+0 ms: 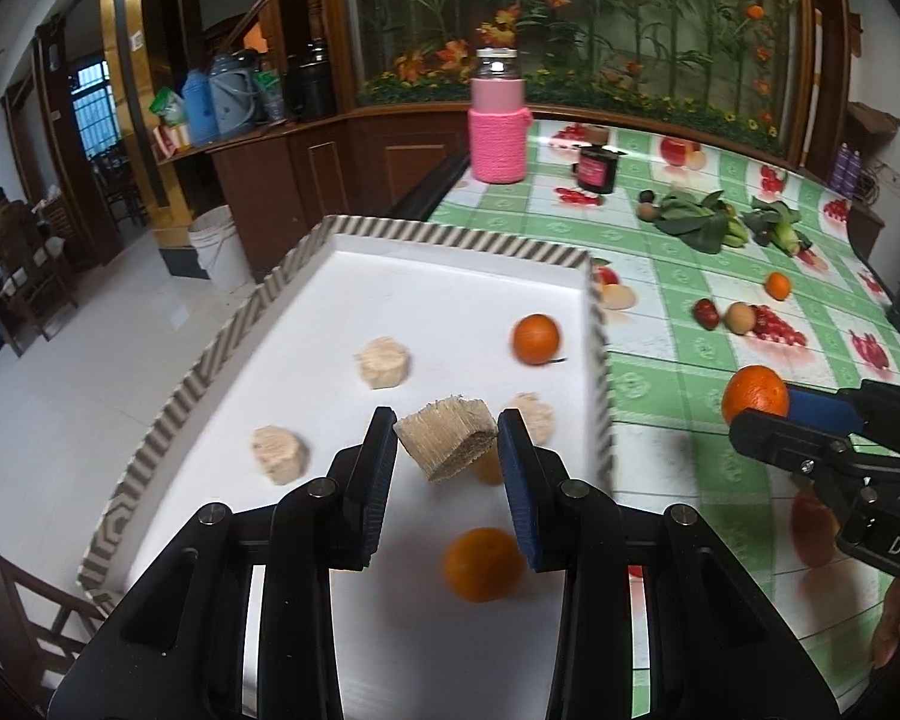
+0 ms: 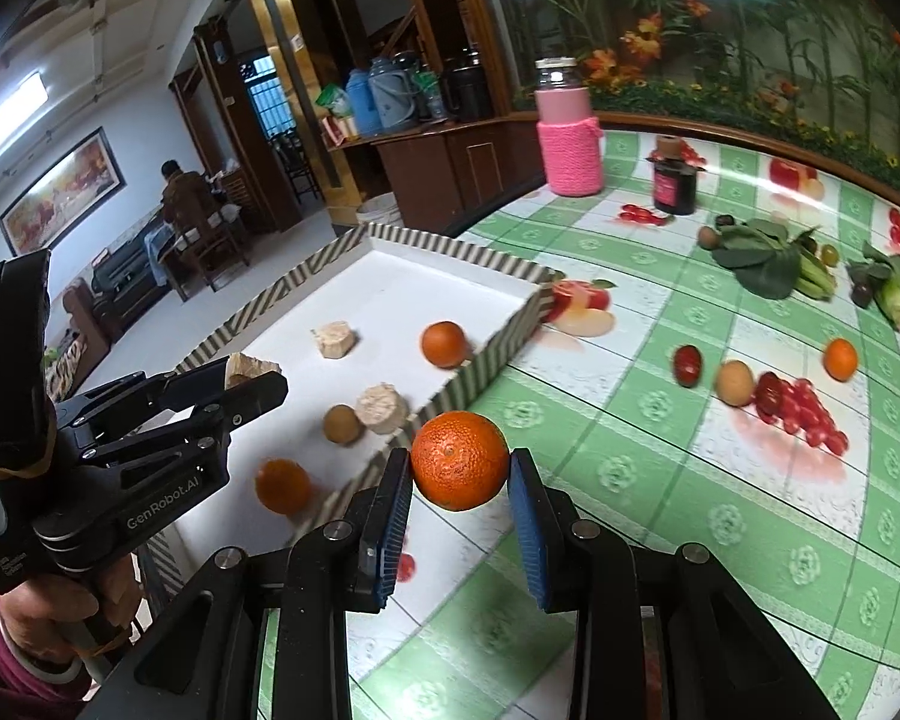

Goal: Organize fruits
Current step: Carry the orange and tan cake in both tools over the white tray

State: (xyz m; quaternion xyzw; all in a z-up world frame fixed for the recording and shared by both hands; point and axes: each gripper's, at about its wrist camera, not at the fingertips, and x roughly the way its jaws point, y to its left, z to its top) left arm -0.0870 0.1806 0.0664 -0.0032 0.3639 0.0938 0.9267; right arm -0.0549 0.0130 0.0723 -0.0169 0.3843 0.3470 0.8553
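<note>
My left gripper (image 1: 447, 427) is shut on a beige fibrous chunk (image 1: 444, 444) and hangs over the white tray with a striped rim (image 1: 450, 237). In the tray lie two oranges (image 1: 536, 339) (image 1: 483, 564), three more beige chunks (image 1: 383, 363) and a brown round fruit (image 2: 342, 425). My right gripper (image 2: 459, 462) is shut on an orange (image 2: 460, 459), above the tablecloth just right of the tray's near corner. The left wrist view shows this held orange (image 1: 755, 399) at the right, beside the tray's wall.
On the green checked tablecloth lie a red fruit (image 2: 687, 365), a tan fruit (image 2: 734, 382), a small orange (image 2: 840, 359) and leafy greens (image 2: 762, 258). A pink bottle (image 2: 570, 138) and a dark jar (image 2: 675, 183) stand at the back. The table edge runs left of the tray.
</note>
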